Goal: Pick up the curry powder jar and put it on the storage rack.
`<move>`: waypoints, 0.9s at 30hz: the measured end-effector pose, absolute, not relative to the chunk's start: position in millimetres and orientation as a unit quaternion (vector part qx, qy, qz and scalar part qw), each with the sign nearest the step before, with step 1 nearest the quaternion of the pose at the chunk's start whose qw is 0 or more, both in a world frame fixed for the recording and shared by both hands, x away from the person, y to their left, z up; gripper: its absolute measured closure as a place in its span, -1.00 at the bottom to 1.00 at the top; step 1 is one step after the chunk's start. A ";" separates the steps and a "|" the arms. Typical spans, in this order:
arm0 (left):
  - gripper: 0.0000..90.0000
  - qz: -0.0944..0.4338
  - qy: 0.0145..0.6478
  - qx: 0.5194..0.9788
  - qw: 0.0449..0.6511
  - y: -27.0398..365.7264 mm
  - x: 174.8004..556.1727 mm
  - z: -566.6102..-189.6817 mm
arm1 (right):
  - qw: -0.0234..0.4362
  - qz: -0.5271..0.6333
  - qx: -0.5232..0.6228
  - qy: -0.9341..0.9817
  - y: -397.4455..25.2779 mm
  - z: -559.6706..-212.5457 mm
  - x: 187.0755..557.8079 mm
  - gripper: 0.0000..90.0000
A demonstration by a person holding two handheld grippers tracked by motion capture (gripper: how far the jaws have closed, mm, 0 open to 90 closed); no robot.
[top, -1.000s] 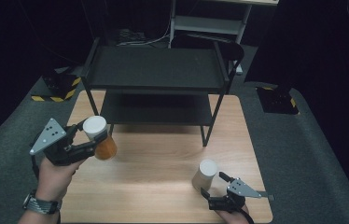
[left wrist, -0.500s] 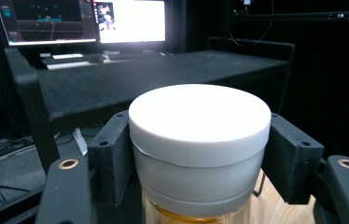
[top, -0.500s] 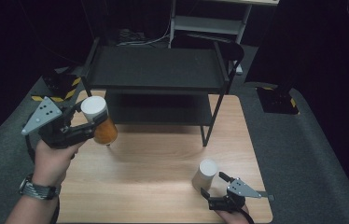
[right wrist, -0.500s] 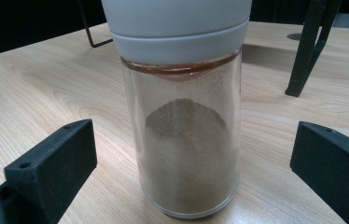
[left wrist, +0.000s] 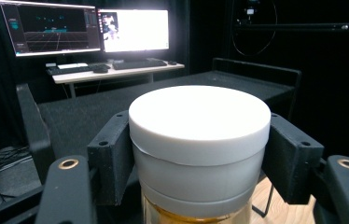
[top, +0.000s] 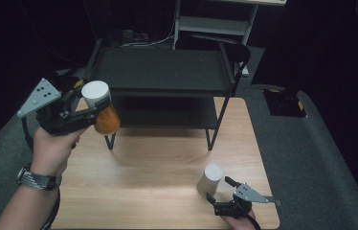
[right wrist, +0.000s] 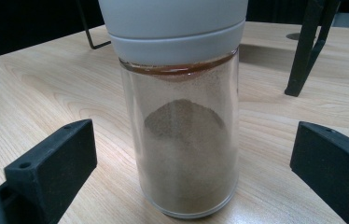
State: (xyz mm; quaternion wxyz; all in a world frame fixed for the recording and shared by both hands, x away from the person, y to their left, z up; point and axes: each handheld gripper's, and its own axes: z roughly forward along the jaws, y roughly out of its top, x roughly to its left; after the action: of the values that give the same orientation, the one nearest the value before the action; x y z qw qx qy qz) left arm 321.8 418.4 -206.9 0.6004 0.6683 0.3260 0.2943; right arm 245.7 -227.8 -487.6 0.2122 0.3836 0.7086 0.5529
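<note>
Gripping the orange jar (top: 104, 112) by its white lid (left wrist: 199, 122), your left gripper (top: 79, 112) holds it in the air at the left of the frame, beside the black shelf (top: 160, 72). At lower right, your right gripper (top: 221, 194) stands open around the brown jar (right wrist: 186, 154) on the table (top: 158, 167).

Orange jar (top: 104, 112), white cap, tilted, held in the air left of the shelf. Brown-powder jar (right wrist: 182, 135) upright on the table's front right.

A fixed camera looks down on the wooden table (top: 167, 167). Two gripper cameras sit close, level with jars. All share the black shelf (top: 160, 72).
</note>
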 end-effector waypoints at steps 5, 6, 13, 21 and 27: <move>-0.26 0.297 0.328 0.666 0.600 413.9 330.0 -196.2 | 0.211 0.554 0.384 0.708 -228.3 -487.8 245.7 -1.00; -0.26 0.297 0.328 0.666 0.600 413.9 330.0 -196.2 | 0.211 0.554 0.384 0.708 -228.4 -487.8 245.7 -1.00; -0.26 0.310 0.330 0.663 0.596 405.2 339.1 -185.5 | 0.210 0.555 0.384 0.707 -229.2 -488.2 245.8 -1.00; -0.26 0.315 0.331 0.647 0.610 399.2 352.2 -182.0 | 0.209 0.557 0.384 0.706 -229.9 -488.6 245.8 -1.00; -0.26 0.317 0.332 0.625 0.631 396.2 361.9 -184.9 | 0.209 0.557 0.384 0.706 -230.0 -488.8 245.6 -1.00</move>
State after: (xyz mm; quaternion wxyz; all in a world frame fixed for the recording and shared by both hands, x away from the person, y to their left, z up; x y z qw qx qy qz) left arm 361.9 396.2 -184.9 0.6312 0.6255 0.3317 0.3168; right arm 245.6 -230.0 -488.8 0.2093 0.3835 0.7060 0.5574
